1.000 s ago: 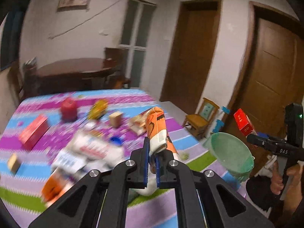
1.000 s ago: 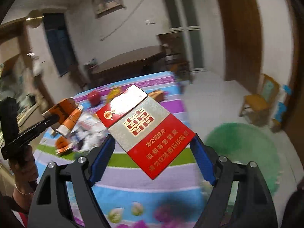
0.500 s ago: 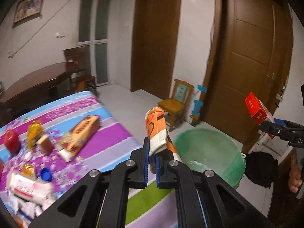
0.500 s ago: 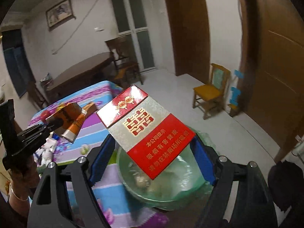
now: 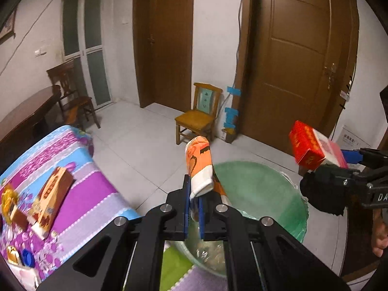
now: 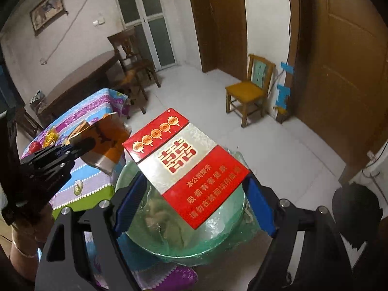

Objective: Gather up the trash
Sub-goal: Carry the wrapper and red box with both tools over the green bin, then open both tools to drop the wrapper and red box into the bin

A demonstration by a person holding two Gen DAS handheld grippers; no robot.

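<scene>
Looking at the room: white tiled floor, white walls, two brown wooden doors (image 5: 298, 55), a small yellow wooden chair (image 5: 198, 118) by the far wall with blue tape strips beside it.
Table: a cloth with purple, blue and green stripes (image 5: 80, 194) covers it at the left; an orange box (image 5: 52, 191), a blue cap and other small items lie on it.
Bin: a green bin lined with clear plastic (image 5: 264, 194) stands on the floor just beside the table edge, with some trash inside.
Left gripper (image 5: 193, 208): jaws almost fully closed, pinching an orange and white carton (image 5: 198, 165), which is upright and near the bin's left rim.
Right gripper (image 6: 194, 203): jaws wide apart, pressing both sides of a red and silver cigarette box (image 6: 184, 162), held flat above the bin.
Writing: the box has a red double-happiness sign, gold lanterns, and Chinese warning lines; the gripper body shows "DA".
Only in right view: a framed picture (image 6: 47, 9), a dark round table, a red apple (image 6: 34, 147), a wrist with a bangle.
Only in left view: the door handle.
</scene>
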